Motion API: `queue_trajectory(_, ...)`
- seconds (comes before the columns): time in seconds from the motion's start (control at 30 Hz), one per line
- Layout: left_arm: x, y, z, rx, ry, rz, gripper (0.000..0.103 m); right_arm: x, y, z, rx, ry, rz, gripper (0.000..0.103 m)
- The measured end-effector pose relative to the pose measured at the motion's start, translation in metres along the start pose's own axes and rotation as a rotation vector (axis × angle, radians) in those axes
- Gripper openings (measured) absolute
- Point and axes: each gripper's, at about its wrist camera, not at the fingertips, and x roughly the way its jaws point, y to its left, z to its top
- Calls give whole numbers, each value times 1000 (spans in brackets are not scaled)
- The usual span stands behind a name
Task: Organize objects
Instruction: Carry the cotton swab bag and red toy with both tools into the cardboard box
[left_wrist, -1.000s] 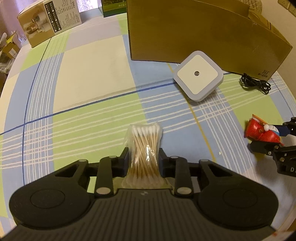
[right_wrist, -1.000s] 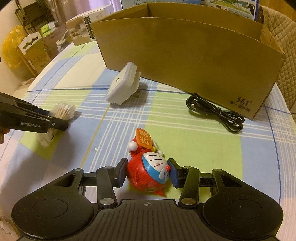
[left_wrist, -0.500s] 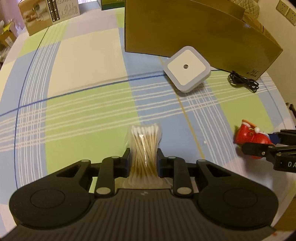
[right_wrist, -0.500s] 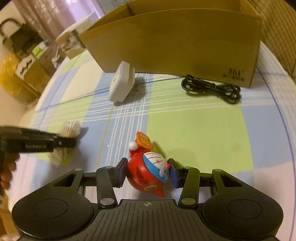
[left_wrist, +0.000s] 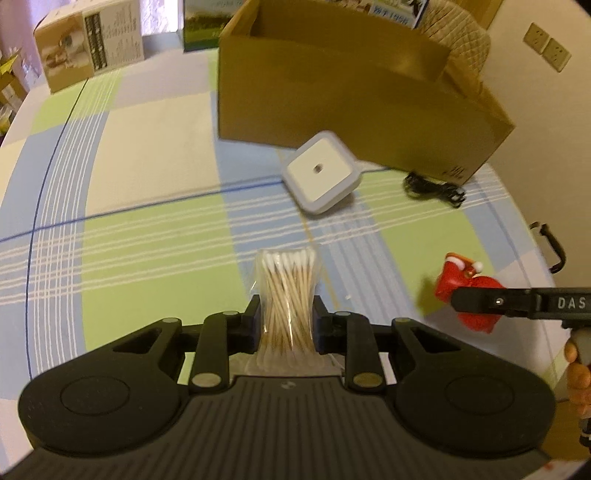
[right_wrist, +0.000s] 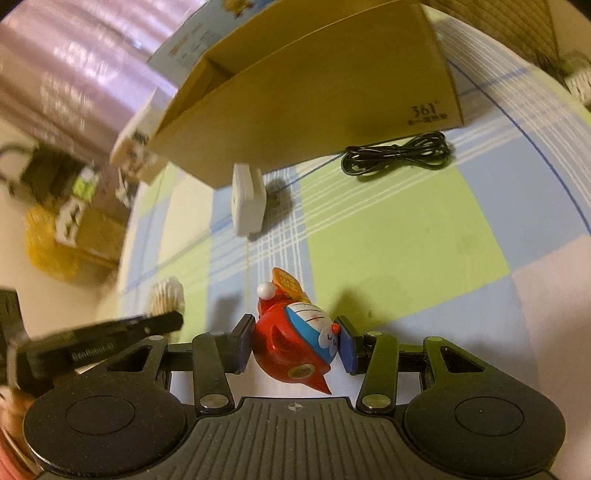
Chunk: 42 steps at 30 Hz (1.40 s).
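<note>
**Above the checked worktop, both tools loaded**

Above the worktop (left_wrist: 147, 177), our left tool (left_wrist: 286, 325) pinches the cotton swab bag (left_wrist: 287, 295), sticks pointing forward toward the cardboard box (left_wrist: 332, 99). Our right tool (right_wrist: 295, 347) clamps the red toy (right_wrist: 291, 343). The box's open top lies ahead; night light (left_wrist: 319, 177) and cable (right_wrist: 399, 157) sit before it.

Left gripper (left_wrist: 286, 325) now higher above tablecloth (left_wrist: 155, 236), cotton swab pack (left_wrist: 287, 295) lifted with it; cardboard box (left_wrist: 332, 92) ahead shows open top; right gripper (right_wrist: 295, 345) raised and rolled, red toy (right_wrist: 295, 343) off cloth; left gripper closer at its left.
</note>
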Motion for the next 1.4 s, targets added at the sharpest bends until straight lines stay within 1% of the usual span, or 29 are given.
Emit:
queue_trajectory(0.1, -8, -8, 6, 12, -25, -15, 22, -10, -4, 4, 62, -22, 46, 43)
queue_trajectory(0.2, -14, -15, 14, 23, -49, -28, 22, -19, -4, 13, 94, -54, 74, 43)
queue_trajectory(0.4, -23, -27, 38, 41, -101, -39, 22, -37, 3, 37, 85, -128, 89, 43)
queue_trajectory(0.63, -27, -40, 83, 64, -177, -47, 22, -51, 9, 74, 56, -202, 111, 43)
queue_trajectory(0.83, -21, -56, 124, 87, -226, -49, 22, -54, 20, 110, 29, -252, 125, 43)
queue_trajectory(1.03, -9, -71, 166, 96, -251, -58, 22, -53, 26, 150, 24, -294, 120, 43)
queue_trajectory(1.13, 0, -76, 184, 99, -249, -57, 22, -49, 25, 168, 34, -309, 110, 43)
queue_trajectory(1.27, 16, -79, 202, 100, -233, -42, 22, -40, 22, 186, 37, -313, 75, 43)
queue_trajectory(1.4, 35, -78, 216, 94, -195, -31, 22, -24, 21, 199, -6, -302, -2, 43)
